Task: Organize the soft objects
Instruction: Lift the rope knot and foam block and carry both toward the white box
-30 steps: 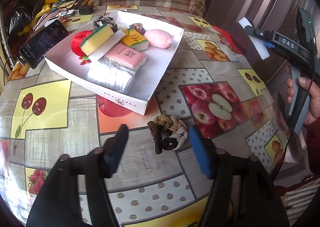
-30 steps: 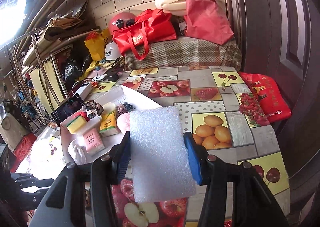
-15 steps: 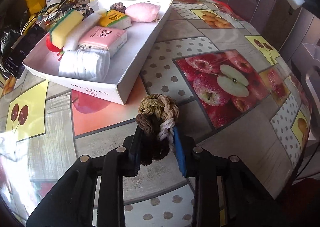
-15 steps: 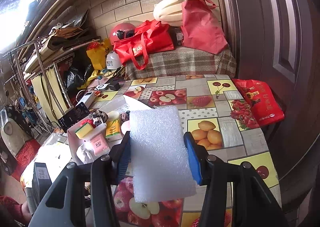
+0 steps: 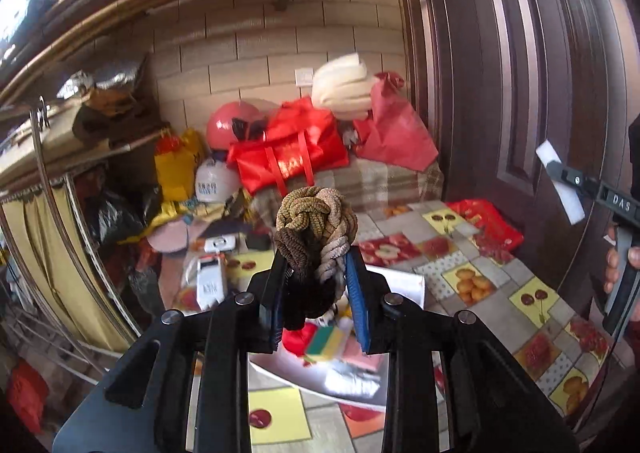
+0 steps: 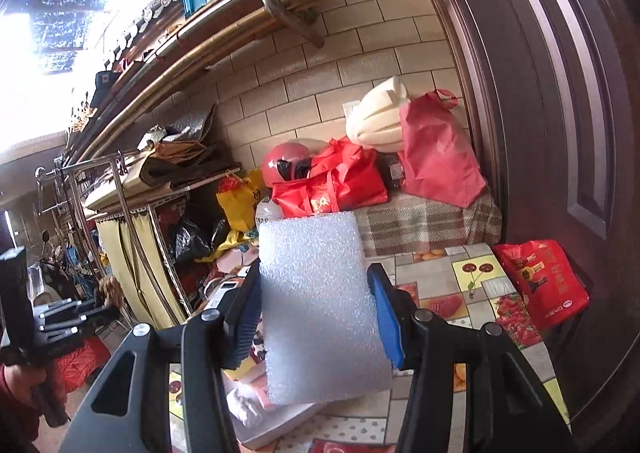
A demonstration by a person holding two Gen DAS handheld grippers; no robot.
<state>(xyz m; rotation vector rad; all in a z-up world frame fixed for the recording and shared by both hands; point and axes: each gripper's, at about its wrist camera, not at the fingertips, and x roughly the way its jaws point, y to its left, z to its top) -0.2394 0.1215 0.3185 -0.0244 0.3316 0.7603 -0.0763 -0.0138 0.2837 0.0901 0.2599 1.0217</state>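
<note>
My left gripper (image 5: pixel 316 273) is shut on a knotted rope ball (image 5: pixel 316 225) of tan, brown and cream cord, held high above the table. Below it lies the white tray (image 5: pixel 332 387) with a yellow-green sponge (image 5: pixel 326 343) and other soft items. My right gripper (image 6: pixel 316 305) is shut on a white foam sheet (image 6: pixel 320 305), also lifted well above the table; the tray (image 6: pixel 276 427) shows beneath it. At the right edge of the left wrist view the right gripper (image 5: pixel 560 181) appears with the foam sheet (image 5: pixel 558 183) in a hand.
The table (image 5: pixel 472 265) has a fruit-patterned cloth. Red bags (image 5: pixel 288 153), a pink helmet (image 6: pixel 286 165) and a plaid-covered bench (image 6: pixel 424 217) stand behind it. A dark door (image 6: pixel 560 133) is at the right, metal shelving (image 6: pixel 132 213) at the left.
My left gripper closed on the rope ball on the table and lifted it high, tilting up toward the wall. My right gripper rose with the foam sheet still held.
</note>
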